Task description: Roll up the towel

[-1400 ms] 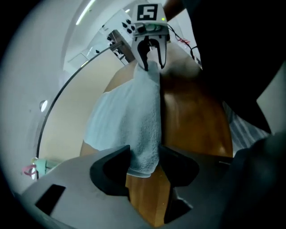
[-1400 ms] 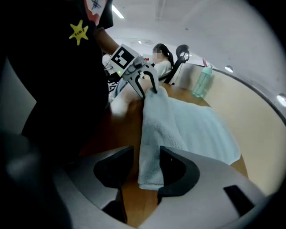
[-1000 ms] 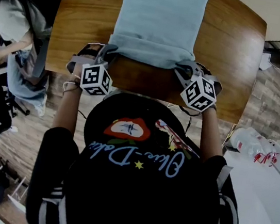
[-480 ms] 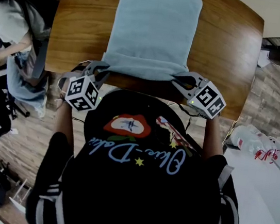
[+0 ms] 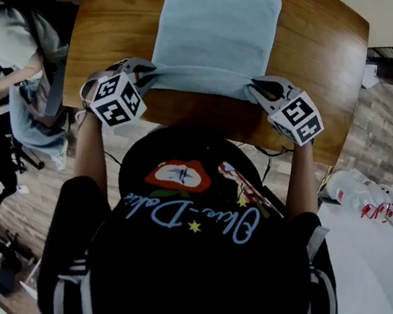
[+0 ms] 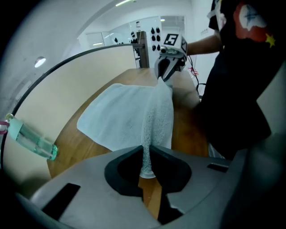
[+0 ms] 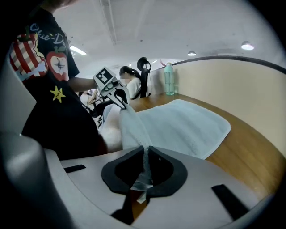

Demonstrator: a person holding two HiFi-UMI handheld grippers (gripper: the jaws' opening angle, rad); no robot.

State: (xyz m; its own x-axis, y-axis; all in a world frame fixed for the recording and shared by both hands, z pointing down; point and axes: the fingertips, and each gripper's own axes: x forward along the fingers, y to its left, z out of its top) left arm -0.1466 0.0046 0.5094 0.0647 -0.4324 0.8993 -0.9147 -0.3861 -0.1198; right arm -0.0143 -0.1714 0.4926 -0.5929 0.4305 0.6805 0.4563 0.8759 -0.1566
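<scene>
Pale blue terry towel [image 5: 217, 31] lies flat on the rounded wooden table [image 5: 326, 70], with its near edge raised off the wood and stretched taut between my two tools. My left gripper [image 5: 147, 74] has its jaws nearly together, pinching the near left corner. My right gripper [image 5: 256, 90] is likewise clamped on the near right corner. I judge this the start of the first turn. Next I'd carry both corners forward together, lay the edge onto the cloth and tuck it tight, hands level so the roll runs straight.
</scene>
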